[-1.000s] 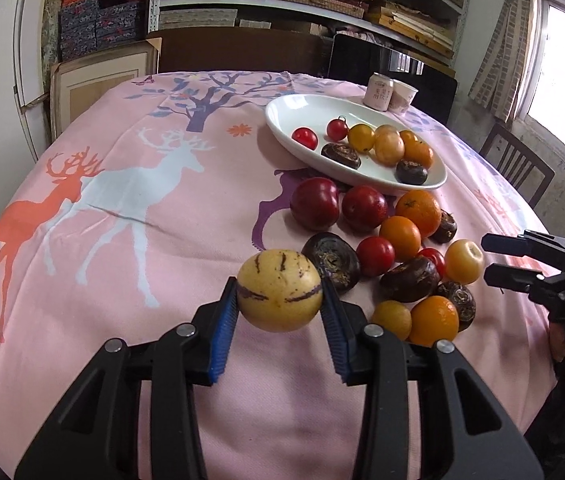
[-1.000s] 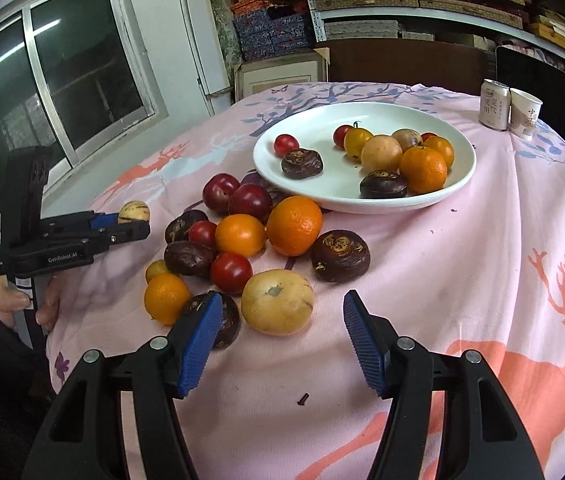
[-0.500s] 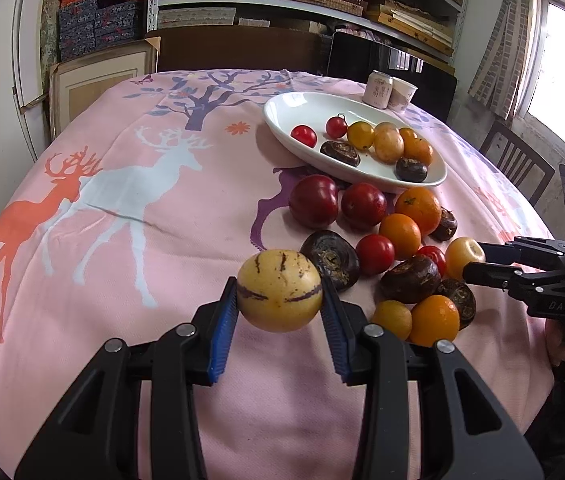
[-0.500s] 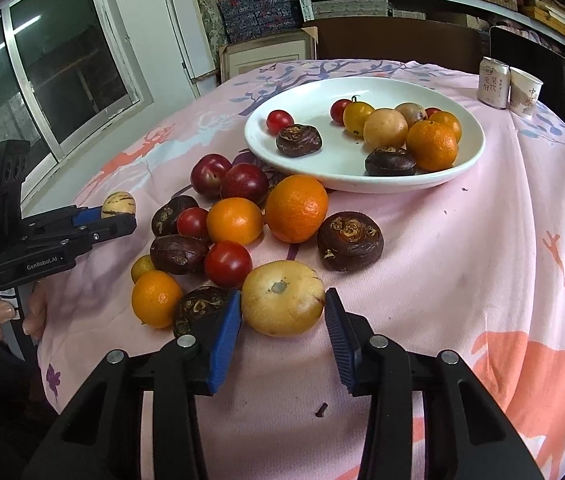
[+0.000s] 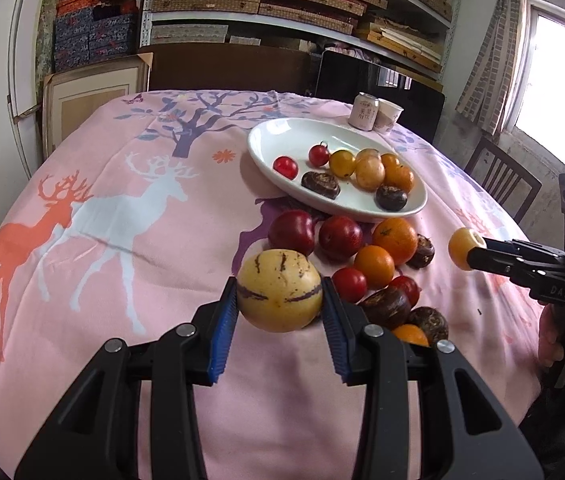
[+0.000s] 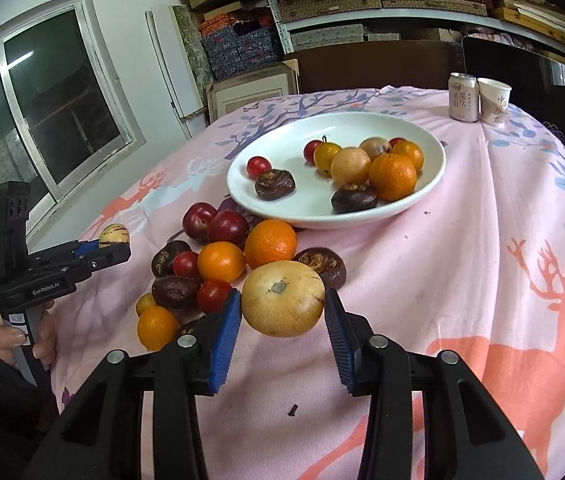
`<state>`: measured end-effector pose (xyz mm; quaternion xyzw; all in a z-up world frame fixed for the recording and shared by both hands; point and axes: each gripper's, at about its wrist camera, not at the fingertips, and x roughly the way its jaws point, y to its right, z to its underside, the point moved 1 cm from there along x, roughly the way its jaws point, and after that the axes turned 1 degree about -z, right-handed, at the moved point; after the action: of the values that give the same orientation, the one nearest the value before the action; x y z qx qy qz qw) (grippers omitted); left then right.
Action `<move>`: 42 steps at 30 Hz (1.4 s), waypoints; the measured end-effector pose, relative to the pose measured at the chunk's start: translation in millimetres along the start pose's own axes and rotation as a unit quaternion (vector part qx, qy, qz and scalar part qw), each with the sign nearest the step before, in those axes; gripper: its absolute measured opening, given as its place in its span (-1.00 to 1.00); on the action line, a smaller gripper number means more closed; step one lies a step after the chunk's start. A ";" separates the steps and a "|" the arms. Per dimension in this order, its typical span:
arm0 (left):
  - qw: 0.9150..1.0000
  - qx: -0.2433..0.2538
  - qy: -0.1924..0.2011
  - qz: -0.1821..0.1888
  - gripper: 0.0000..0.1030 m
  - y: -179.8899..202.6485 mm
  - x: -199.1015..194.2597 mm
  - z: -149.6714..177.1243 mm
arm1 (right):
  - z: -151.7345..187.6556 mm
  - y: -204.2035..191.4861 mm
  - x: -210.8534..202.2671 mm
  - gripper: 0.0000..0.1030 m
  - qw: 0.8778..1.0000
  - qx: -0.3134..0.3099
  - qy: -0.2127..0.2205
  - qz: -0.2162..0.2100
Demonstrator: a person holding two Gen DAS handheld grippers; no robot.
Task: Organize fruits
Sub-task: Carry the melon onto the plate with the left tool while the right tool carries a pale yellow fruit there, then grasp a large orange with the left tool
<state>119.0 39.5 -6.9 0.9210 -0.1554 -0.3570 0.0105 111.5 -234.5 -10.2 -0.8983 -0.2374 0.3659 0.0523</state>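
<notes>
A storeroom with stacked shelves surrounds a table under a pink deer-print cloth (image 5: 122, 240). On it sits a white oval plate (image 6: 282, 208) holding oranges, cherry tomatoes and dark water chestnuts. Just in front of the plate lies a loose heap of fruit (image 6: 218, 264): plums, oranges, tomatoes, chestnuts. The left gripper (image 5: 280, 312) is clamped on a yellow purple-striped melon (image 5: 278, 290), held above the cloth beside the heap. The right gripper (image 6: 282, 318) grips a plain yellow round fruit (image 6: 283, 298), lifted clear at the heap's near edge. A can (image 6: 463, 96) and paper cup (image 6: 493, 100) stand behind the plate.
</notes>
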 end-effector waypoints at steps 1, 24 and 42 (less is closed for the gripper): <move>1.000 0.006 0.002 0.005 -0.23 5.8 1.4 -7.2 | -4.9 -0.6 -3.9 -0.17 1.000 -0.005 0.008 0.002; 0.998 -0.037 -0.055 -0.014 0.02 21.6 155.7 -143.6 | -142.4 69.6 89.4 0.20 0.995 0.048 0.065 0.054; 0.995 0.101 -0.018 -0.005 0.62 72.4 15.7 -22.1 | -47.9 90.8 3.1 0.41 0.988 0.124 0.091 0.033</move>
<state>124.4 -36.1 8.7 0.9118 -0.1863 -0.3557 -0.0865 181.4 -309.3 -1.7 -0.9218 -0.1552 0.3105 0.1726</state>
